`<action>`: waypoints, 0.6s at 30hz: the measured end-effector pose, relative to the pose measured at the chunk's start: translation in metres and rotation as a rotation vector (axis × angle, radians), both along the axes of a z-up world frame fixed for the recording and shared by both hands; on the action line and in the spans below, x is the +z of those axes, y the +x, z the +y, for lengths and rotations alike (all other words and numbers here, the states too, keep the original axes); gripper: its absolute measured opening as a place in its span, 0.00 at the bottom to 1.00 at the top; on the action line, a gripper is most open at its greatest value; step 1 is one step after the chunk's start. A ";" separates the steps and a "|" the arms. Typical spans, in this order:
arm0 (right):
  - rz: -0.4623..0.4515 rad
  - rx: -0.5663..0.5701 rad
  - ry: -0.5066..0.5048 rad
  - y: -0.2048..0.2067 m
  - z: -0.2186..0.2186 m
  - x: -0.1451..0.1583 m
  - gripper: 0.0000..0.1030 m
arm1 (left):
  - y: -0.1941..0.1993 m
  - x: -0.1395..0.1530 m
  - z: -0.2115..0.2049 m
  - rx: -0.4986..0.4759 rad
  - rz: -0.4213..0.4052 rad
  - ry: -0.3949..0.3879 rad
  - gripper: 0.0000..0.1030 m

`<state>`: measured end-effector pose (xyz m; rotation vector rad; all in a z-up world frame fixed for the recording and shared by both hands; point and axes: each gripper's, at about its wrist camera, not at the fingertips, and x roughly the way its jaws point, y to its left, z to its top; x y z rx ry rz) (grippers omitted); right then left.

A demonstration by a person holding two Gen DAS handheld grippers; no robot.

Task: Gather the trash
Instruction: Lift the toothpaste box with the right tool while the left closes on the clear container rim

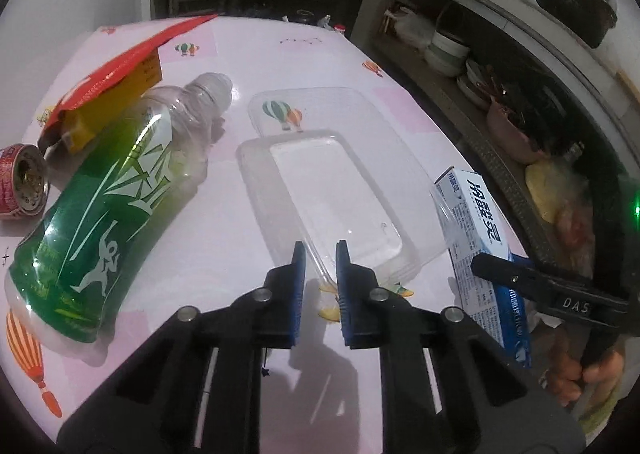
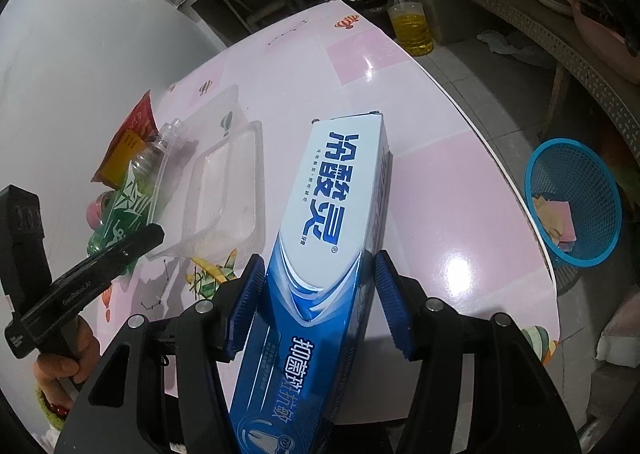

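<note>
On the pink table [image 1: 248,66], left edge first: open red can [image 1: 24,184] lying on its side, red-and-yellow packet [image 1: 116,72] behind it, then green-label plastic bottle [image 1: 108,206] lying with its neck toward the far edge. Mid-table sits the clear plastic tray [image 1: 340,190], a second clear piece under or behind it. Toothpaste box [image 2: 332,222] is at the right edge, blue waste basket [image 2: 576,202] on the floor past that edge, some paper already in it

Step in hand, as I read it: two pickups at once, box and tray, basket is the drop spot

Left gripper [image 1: 320,250] points steeply down at the tray's near corner, blue pads nearly together with the thin tray rim running between them; looks pinched on the rim, contact itself hard to confirm through clear plastic. Right gripper [image 2: 320,286] angled down over the near right part of the table, jaws set around the box's blue end; left pad against the box side, right pad seems close on the other side, so likely clamped, small gap can't be ruled out. Box front end looks raised toward the camera. A hand [image 2: 68,358] grips the left tool's handle, low left in right view

Next move likely calls for: lift box clear, swing right past table edge, release over basket; tray is flimsy, a rim pinch may flex or slip
</note>
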<state>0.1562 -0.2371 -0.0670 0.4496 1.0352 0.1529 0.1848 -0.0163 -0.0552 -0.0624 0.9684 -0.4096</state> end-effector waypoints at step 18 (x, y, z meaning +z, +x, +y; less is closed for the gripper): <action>0.006 0.084 -0.004 0.000 0.014 0.002 0.53 | -0.062 0.001 0.035 -0.085 0.160 -0.223 0.28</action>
